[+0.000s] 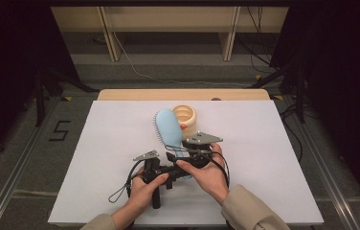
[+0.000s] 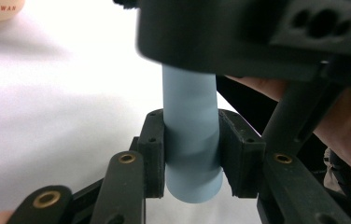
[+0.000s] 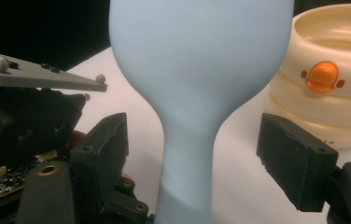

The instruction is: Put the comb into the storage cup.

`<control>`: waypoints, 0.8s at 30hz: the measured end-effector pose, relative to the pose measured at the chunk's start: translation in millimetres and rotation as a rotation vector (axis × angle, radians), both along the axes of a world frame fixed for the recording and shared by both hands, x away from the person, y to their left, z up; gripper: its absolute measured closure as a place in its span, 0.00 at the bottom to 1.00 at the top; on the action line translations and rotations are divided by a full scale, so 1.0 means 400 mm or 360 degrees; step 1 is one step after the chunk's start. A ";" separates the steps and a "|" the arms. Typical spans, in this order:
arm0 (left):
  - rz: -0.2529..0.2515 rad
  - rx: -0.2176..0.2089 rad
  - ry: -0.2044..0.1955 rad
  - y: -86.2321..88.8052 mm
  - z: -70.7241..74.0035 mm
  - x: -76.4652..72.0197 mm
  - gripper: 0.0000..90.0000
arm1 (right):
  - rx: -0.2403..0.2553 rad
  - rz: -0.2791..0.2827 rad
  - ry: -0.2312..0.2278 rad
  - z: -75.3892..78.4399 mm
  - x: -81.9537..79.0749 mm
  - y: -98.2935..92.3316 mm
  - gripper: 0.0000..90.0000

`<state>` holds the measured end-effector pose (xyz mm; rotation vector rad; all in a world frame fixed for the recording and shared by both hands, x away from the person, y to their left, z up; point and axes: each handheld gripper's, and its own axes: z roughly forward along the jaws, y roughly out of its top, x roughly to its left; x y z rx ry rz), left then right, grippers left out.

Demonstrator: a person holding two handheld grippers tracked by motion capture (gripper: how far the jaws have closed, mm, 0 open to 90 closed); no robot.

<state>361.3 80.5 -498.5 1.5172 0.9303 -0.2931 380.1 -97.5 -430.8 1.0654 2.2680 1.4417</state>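
A light blue hairbrush (image 1: 167, 128) lies over the middle of the white table top (image 1: 106, 158), bristles to the left. My left gripper (image 2: 191, 156) is shut on the end of the brush's round handle (image 2: 190, 116), one pad on each side. My right gripper (image 3: 192, 156) stands open around the brush's narrow neck (image 3: 185, 140), and neither pad touches it. In the high view the left gripper (image 1: 175, 170) points right under the right gripper (image 1: 180, 152), with both hands close together.
A cream ribbed cup (image 1: 184, 116) with an orange duck mark (image 3: 322, 76) stands just behind the brush head, close to the right gripper's right jaw. The right gripper's body (image 2: 257, 32) hangs right over the left jaws. Floor cables and table legs lie beyond the far edge.
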 end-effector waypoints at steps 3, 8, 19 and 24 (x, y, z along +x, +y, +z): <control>0.0000 0.0002 -0.0001 0.000 0.000 0.000 0.71 | 0.0024 0.0015 -0.0003 0.007 -0.002 -0.001 0.25; -0.0001 0.0008 -0.0007 0.001 -0.001 0.002 0.71 | 0.0014 0.0032 -0.0025 0.019 -0.008 -0.004 0.18; -0.0006 0.0012 -0.0005 0.001 -0.002 0.002 0.71 | 0.0013 0.0006 -0.0090 0.046 -0.010 -0.018 0.17; -0.0008 0.0017 -0.0014 0.000 -0.003 0.003 0.71 | 0.0024 -0.0015 -0.0105 0.060 -0.008 -0.027 0.17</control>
